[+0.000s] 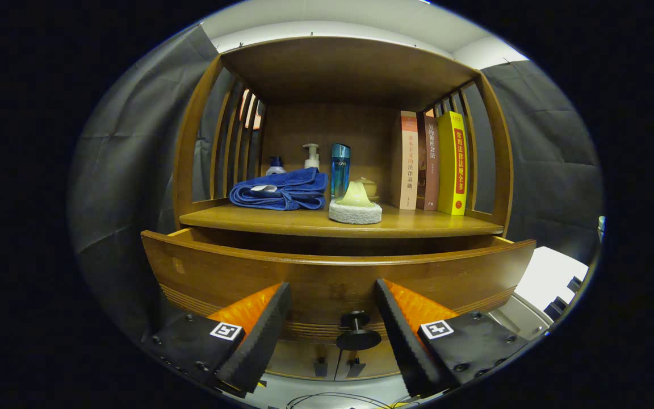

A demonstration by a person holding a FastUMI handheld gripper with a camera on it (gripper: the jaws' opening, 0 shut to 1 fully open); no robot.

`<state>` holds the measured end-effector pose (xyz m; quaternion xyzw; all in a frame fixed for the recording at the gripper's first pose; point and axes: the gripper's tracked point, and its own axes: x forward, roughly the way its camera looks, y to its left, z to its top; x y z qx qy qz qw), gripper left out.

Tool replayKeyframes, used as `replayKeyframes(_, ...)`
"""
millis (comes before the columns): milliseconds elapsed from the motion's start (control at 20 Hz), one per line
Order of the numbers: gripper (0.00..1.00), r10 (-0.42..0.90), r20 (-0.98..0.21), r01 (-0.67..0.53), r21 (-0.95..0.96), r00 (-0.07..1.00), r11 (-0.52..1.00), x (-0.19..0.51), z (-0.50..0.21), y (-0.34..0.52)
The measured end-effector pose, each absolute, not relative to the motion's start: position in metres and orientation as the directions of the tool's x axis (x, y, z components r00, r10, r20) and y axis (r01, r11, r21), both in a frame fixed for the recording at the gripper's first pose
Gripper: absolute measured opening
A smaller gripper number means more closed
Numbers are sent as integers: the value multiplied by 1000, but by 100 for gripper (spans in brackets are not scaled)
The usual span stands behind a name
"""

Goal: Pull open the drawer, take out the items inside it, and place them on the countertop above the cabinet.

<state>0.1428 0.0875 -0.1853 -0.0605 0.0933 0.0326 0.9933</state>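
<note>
Polished wood with a soft sheen on the drawer (327,272) front and countertop (418,222). Matt dark knob (356,332). Plush cloth in the folded towel (281,190). Rough, porous sponge (355,211). Glossy, translucent bottle (339,168). Smooth paper covers on the books (430,162). Ribbed texture on the hand-held gripper (331,318) pads, spread apart.

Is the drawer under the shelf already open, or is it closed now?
Open, partly: the drawer front stands forward of the countertop edge. The gripper is open, its fingers apart on either side of the knob.
</note>
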Motion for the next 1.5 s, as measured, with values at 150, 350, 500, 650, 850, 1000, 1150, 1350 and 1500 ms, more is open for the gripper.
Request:
replayKeyframes(150, 98, 53, -189, -76, -115, 980, 990, 158, -189, 88)
replayKeyframes(350, 98, 55, -184, -77, -118, 981, 990, 177, -193, 88)
replayKeyframes(500, 98, 55, -186, -78, -117, 981, 990, 183, -196, 89)
replayKeyframes(650, 98, 55, -192, -79, -121, 980, 990, 193, -199, 90)
replayKeyframes(850, 98, 55, -184, -82, -142, 981, 987, 199, -200, 88)
replayKeyframes(1000, 99, 44, -169, -65, -118, 985, 991, 190, -184, 81)
replayKeyframes(1150, 99, 50, -114, -63, -115, 992, 991, 168, -142, 72)
replayKeyframes(1350, 98, 36, -65, -45, -135, 997, 990, 131, -87, 55)
replayKeyframes(1500, 98, 12, -43, -18, -137, 999, 990, 100, -48, 42)
